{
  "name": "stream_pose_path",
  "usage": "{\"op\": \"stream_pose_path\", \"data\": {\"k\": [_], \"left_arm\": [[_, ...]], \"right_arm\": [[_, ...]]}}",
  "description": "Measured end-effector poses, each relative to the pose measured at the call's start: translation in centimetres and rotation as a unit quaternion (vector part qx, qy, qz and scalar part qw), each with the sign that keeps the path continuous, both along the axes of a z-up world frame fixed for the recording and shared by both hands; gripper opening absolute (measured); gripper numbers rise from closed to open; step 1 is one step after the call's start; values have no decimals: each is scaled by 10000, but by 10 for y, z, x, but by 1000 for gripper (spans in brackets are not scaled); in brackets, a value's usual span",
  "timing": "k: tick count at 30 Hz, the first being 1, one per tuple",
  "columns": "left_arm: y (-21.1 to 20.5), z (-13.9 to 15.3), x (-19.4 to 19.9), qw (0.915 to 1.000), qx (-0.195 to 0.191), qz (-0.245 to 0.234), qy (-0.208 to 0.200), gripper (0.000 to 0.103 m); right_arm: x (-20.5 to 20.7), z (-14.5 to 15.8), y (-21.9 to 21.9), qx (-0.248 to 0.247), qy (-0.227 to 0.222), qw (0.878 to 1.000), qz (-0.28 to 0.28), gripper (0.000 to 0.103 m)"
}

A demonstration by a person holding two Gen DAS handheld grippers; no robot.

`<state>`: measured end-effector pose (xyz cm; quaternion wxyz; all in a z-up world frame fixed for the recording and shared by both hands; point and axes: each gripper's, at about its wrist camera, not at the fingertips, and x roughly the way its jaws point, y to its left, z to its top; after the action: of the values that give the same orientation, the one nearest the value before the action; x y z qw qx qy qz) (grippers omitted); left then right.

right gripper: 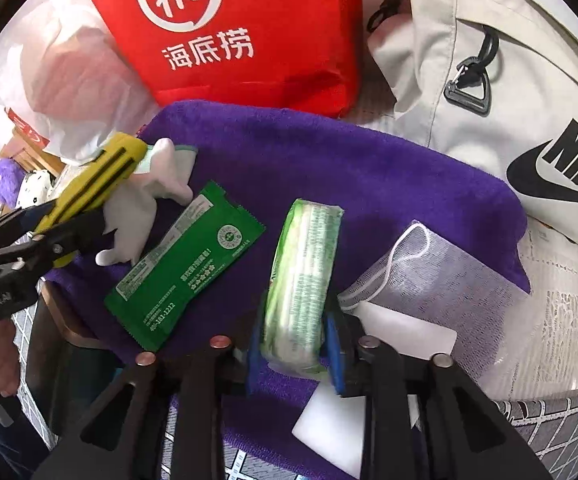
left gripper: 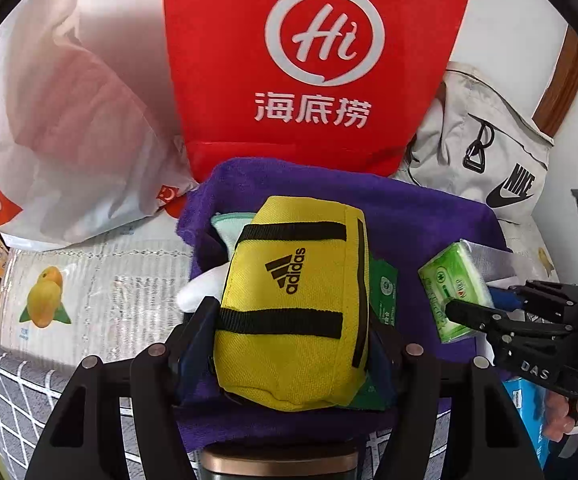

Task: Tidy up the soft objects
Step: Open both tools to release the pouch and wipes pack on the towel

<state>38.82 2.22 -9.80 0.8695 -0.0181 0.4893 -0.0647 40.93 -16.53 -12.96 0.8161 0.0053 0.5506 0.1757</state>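
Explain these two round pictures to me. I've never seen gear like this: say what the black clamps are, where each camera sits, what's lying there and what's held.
No robot here: a person holds one hand-held gripper in each hand, each carrying a fisheye camera looking along its fingers.

The left view shows the left gripper clamped on a yellow pouch. The right view shows the right gripper clamped on a green tissue pack.

Below lies a purple towel with a green sachet and a mesh bag. Behind stand a red bag and a Nike bag.
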Motion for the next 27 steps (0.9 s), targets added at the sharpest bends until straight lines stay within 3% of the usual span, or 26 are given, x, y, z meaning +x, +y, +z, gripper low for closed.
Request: {"op": "stream_pose_path", "data": {"k": [3,8,14,21,24,27], "left_arm": [[-6,-4,1,9999,135,-35,-12,66],[-15,-8,1,9998,152,-105,-72,67],[-28,-21,4,9981,573,-239,28,67],[-19,-21,7,9994,247,-170,145,73],[-20,-23,8,9987,-157,-368,308,84],[-19,-21,7,9981,-424,-284,352,84]], "right_arm": [[-2,8,-1,-32,-142,9999,37,51],[-6,21,-6,67,-284,9996,40,51],[-9,33,-16,151,-417,9990,-65,51],[-8,39,-23,211,-513,9983,-165,51],[-8,39,-25,220,-508,9983,-169,51],[-8,39,-24,239,-518,9983,-132,51]]}}
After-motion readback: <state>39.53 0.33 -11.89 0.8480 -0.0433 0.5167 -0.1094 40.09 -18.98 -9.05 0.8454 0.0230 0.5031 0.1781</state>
